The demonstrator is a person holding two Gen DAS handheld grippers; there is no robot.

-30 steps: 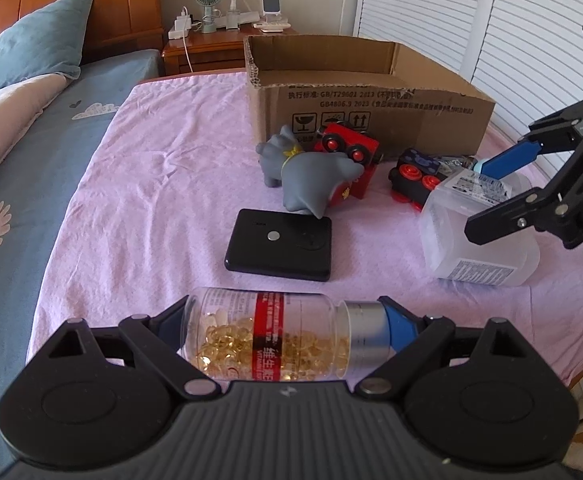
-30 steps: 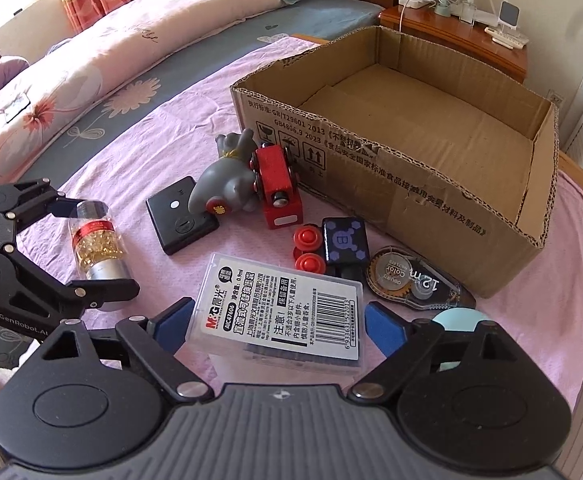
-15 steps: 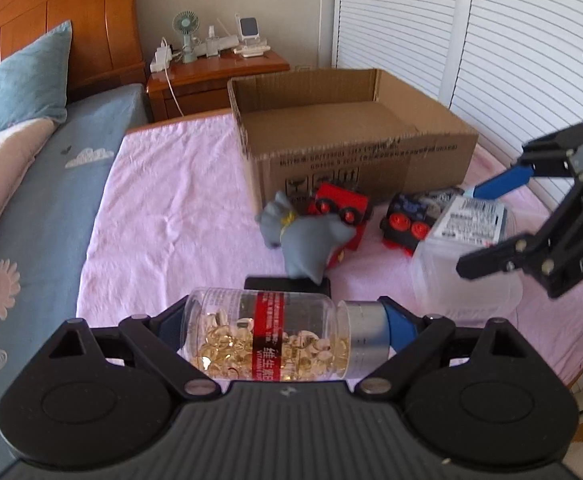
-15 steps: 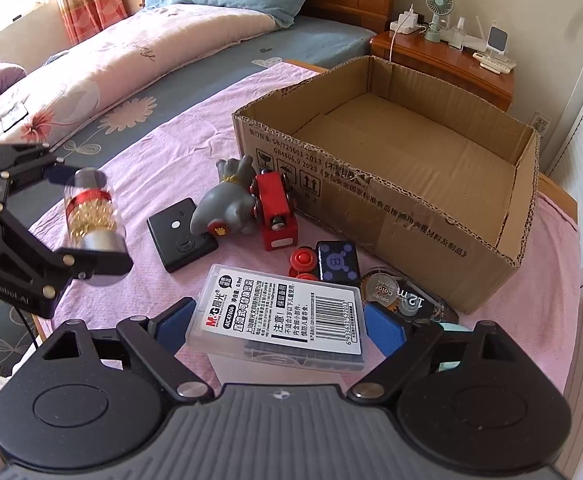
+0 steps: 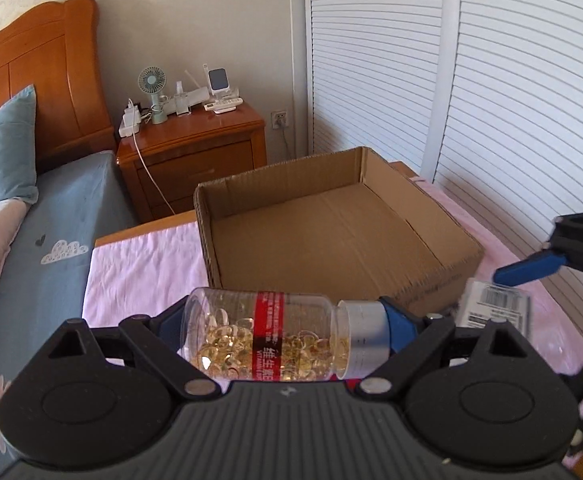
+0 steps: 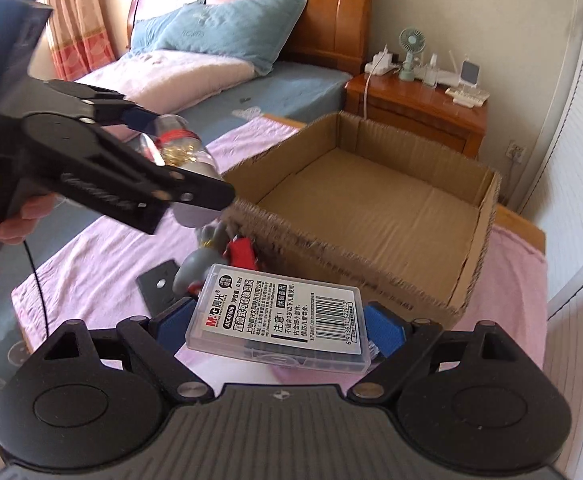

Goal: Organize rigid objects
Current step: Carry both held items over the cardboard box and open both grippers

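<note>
My left gripper (image 5: pixel 287 340) is shut on a clear pill bottle (image 5: pixel 267 340) of yellow capsules with a red label and silver cap, held sideways in the air before the open cardboard box (image 5: pixel 331 232). It also shows in the right wrist view (image 6: pixel 175 148), left of the box (image 6: pixel 371 204). My right gripper (image 6: pixel 279 320) is shut on a clear plastic case (image 6: pixel 279 316) with a barcode label, held above the pink cloth near the box's front wall. The case also shows in the left wrist view (image 5: pixel 495 308).
A grey elephant toy (image 6: pixel 201 256), a red toy car (image 6: pixel 243 252) and a black flat device (image 6: pixel 159 288) lie on the pink cloth (image 6: pixel 103 264) before the box. A wooden nightstand (image 5: pixel 195 152) with a fan stands behind. Louvred doors (image 5: pixel 491 100) are at right.
Both grippers have risen with their loads and moved toward the box. The toys on the cloth have dropped out of the left wrist view.
</note>
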